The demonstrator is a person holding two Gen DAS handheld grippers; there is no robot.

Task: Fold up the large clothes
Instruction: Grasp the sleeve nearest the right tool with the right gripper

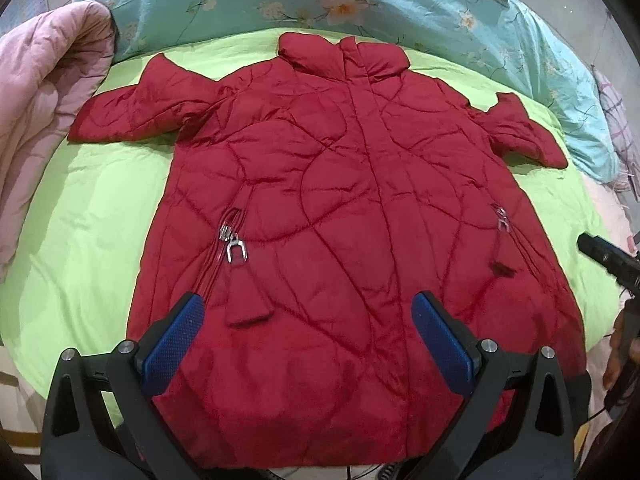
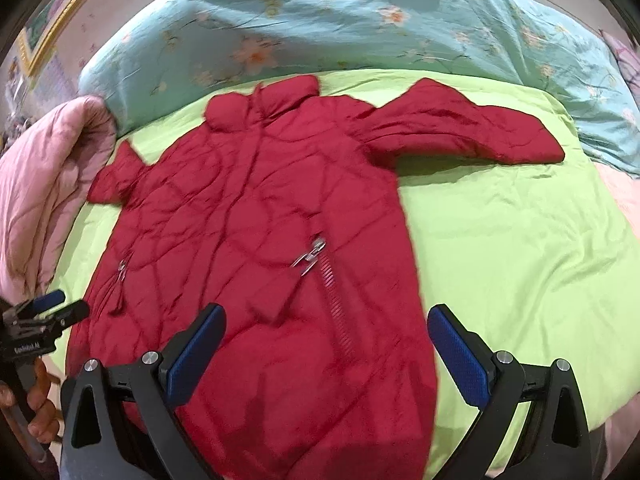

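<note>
Coat [image 1: 340,208] flat on green sheet [image 1: 92,232], quilts [image 1: 44,92] beside.

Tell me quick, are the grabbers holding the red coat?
Left gripper: open, holding nothing, above the red coat.
Right gripper: open, holding nothing.

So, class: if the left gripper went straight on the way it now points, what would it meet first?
Most likely the red coat: the open left gripper points along its lower front, nothing between them. Height above the fabric is unclear.
</note>
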